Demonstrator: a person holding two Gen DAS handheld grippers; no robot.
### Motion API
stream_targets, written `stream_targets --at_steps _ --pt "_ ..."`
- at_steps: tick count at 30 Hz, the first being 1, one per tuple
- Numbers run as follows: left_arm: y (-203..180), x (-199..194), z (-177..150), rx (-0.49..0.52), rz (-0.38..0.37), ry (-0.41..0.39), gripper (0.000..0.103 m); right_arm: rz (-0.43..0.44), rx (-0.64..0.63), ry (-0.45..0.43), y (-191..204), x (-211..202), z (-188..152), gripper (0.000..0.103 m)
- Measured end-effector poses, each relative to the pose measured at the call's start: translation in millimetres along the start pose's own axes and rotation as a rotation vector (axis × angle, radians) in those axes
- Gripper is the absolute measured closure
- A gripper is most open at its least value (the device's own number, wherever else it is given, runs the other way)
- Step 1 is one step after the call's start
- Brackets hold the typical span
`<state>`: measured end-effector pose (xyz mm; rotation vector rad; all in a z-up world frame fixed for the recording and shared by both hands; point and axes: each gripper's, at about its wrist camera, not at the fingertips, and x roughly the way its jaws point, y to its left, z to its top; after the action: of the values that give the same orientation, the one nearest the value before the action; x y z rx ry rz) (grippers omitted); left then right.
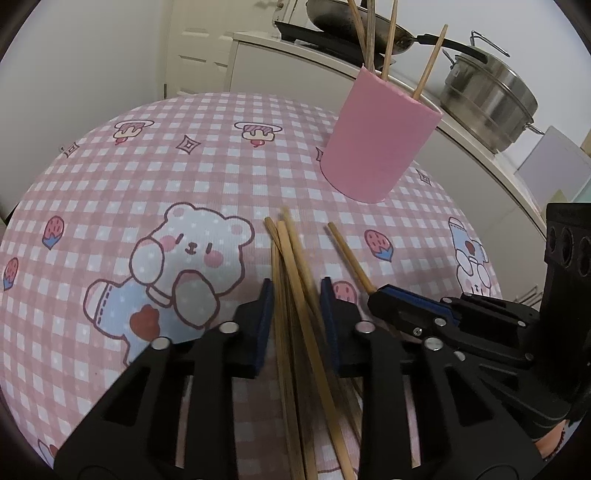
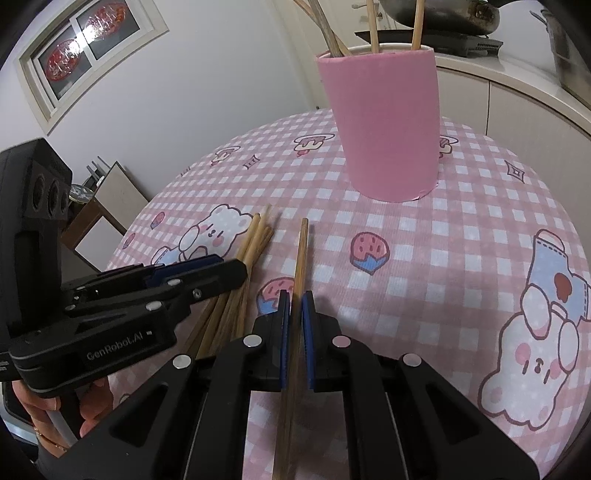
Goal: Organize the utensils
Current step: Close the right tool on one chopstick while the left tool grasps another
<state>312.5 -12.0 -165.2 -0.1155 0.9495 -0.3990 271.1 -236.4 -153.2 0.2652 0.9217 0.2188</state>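
A pink cylindrical holder (image 1: 376,147) (image 2: 388,122) stands upright on the checked tablecloth, with several wooden chopsticks (image 1: 430,61) (image 2: 417,22) sticking out of it. A bundle of loose chopsticks (image 1: 291,258) (image 2: 255,243) lies in front of it. My left gripper (image 1: 297,295) (image 2: 236,271) is closed around this bundle, which fills the gap between its blue pads. My right gripper (image 2: 295,299) (image 1: 373,295) is shut on a single chopstick (image 2: 301,251) (image 1: 347,254), which points toward the holder with its tip on the cloth.
The round table's pink cartoon-bear cloth (image 1: 129,184) (image 2: 480,221) has bare room left and right. Behind it runs a white counter (image 1: 461,140) with a steel pot (image 1: 491,96) and a dark wok (image 1: 332,18). A person's hand (image 2: 48,417) holds the left gripper's handle.
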Motion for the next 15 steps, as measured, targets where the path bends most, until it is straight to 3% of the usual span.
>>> stream_targets --at_steps 6,9,15 --pt "3 -7 2 -0.016 -0.038 -0.006 0.083 -0.027 -0.037 0.03 5 6 3 0.097" --pt "2 -4 4 0.011 0.02 0.006 0.083 -0.029 -0.041 0.04 5 9 5 0.097" --pt "5 10 0 0.006 0.033 0.042 0.083 -0.03 -0.044 0.044 6 13 7 0.097"
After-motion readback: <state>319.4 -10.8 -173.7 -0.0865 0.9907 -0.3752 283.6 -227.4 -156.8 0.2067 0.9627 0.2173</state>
